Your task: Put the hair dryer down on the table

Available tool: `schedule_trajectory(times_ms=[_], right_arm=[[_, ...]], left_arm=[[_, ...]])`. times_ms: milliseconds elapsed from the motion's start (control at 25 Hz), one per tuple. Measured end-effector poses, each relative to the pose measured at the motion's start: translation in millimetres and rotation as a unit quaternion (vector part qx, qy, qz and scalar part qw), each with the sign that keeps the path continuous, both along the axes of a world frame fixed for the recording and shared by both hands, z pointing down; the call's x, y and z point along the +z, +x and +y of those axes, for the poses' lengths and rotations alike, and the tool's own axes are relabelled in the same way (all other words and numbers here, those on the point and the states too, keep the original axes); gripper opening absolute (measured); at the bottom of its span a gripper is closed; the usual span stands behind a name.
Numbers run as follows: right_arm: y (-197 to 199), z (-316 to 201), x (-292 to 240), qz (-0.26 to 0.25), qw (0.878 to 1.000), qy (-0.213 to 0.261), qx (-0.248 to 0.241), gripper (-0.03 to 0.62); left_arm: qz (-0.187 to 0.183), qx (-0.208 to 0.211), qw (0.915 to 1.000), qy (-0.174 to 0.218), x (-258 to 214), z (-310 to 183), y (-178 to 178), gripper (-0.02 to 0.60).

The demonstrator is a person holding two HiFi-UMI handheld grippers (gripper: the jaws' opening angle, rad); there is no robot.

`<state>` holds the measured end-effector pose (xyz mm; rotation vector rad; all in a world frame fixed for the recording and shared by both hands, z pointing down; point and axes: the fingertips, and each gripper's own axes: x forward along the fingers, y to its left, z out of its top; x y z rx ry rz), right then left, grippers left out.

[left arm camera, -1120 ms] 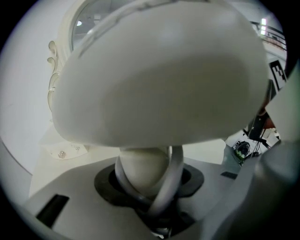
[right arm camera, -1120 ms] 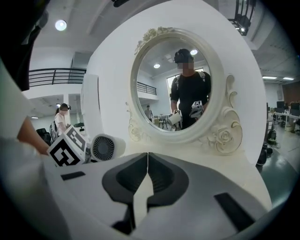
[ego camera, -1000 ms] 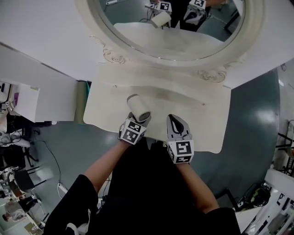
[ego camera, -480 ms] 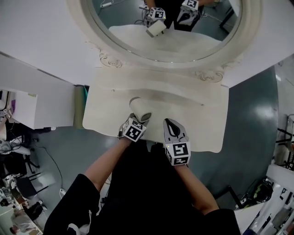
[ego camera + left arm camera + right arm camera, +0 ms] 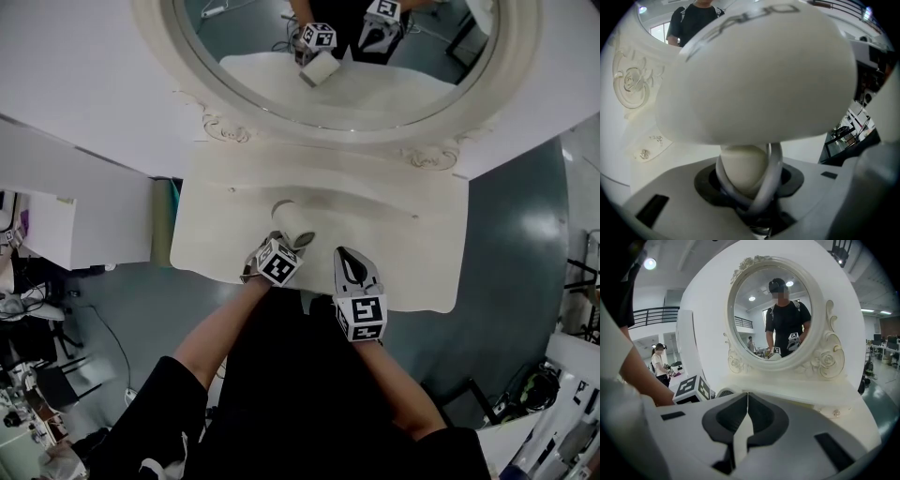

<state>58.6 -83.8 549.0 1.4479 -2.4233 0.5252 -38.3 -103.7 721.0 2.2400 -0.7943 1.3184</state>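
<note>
The hair dryer is clamped by its handle in our left gripper, low over the table, at ten o'clock from our right gripper, which is closed and empty. We judge that touchdown and release remain.

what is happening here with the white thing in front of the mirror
A person stands at a white vanity table with an oval mirror, holding a gripper in each hand. The left gripper has its fingers closed on the handle of a white hair dryer, held low over the table top near its front edge. Whether it touches the surface can't be told. The right gripper is shut and empty, just beside it. The hair dryer has not been let go.
</note>
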Motion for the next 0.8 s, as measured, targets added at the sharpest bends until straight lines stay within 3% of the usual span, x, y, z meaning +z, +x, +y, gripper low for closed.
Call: schedule_trajectory(times_ms=[560, 800], right_arm=[[-5, -3, -2, -0.029, 0.999, -0.013, 0.018, 0.018], [-8, -3, 0, -0.034, 0.999, -0.022, 0.011, 0.018]], left_arm=[[-0.033, 0.052, 0.9973, -0.041, 21, 5, 14, 0.183], [-0.037, 0.042, 0.9971, -0.052, 25, -1, 15, 0.183]])
